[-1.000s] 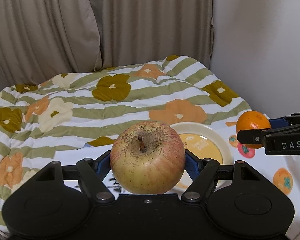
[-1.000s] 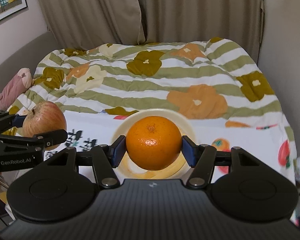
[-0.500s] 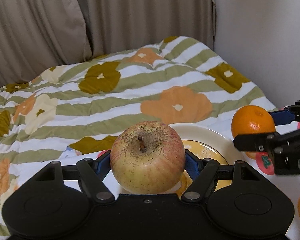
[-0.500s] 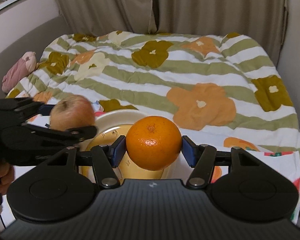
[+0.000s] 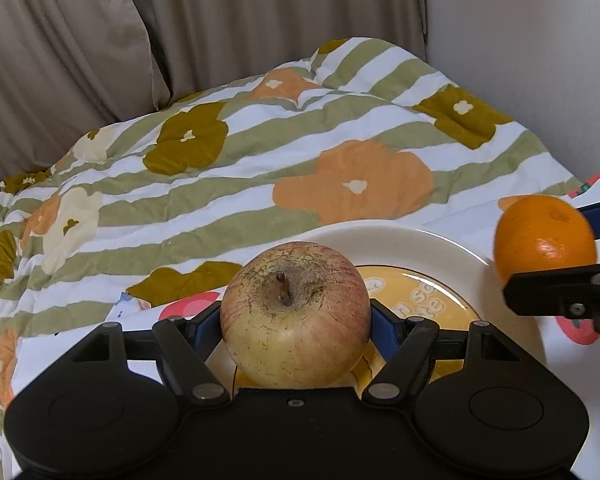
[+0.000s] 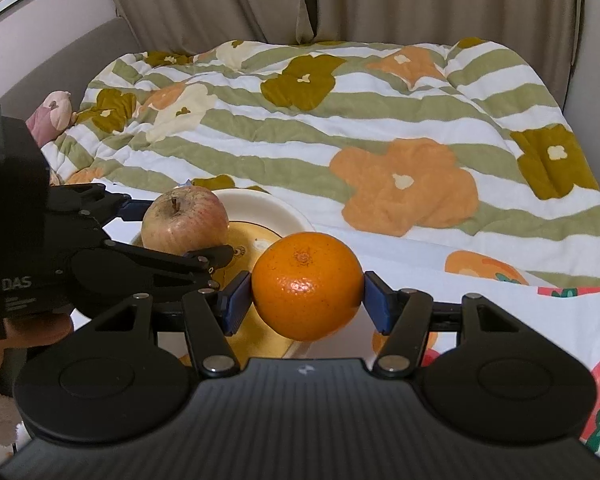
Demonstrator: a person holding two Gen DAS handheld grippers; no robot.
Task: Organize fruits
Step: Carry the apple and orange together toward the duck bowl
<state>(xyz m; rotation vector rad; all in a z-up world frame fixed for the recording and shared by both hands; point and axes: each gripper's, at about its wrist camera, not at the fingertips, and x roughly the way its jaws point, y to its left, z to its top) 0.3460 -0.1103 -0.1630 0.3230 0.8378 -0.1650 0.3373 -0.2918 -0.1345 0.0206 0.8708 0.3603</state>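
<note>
My left gripper (image 5: 296,326) is shut on a yellow-red apple (image 5: 295,312) and holds it over the near left part of a cream plate (image 5: 384,240) with a yellow centre. My right gripper (image 6: 306,300) is shut on an orange (image 6: 307,285) and holds it over the plate's right edge (image 6: 276,206). The orange (image 5: 545,236) shows at the right of the left wrist view. The apple (image 6: 185,220) and the left gripper show at the left of the right wrist view.
The plate lies on a white cloth with fruit prints (image 6: 500,280). Behind it spreads a green-striped floral quilt (image 6: 340,120). Beige curtains (image 5: 220,40) hang at the back. A white wall (image 5: 540,60) stands at the right. A pink soft toy (image 6: 52,114) lies at far left.
Both grippers have moved forward and toward each other over the plate, each still holding its fruit. The plate now looks larger and closer in both views.
</note>
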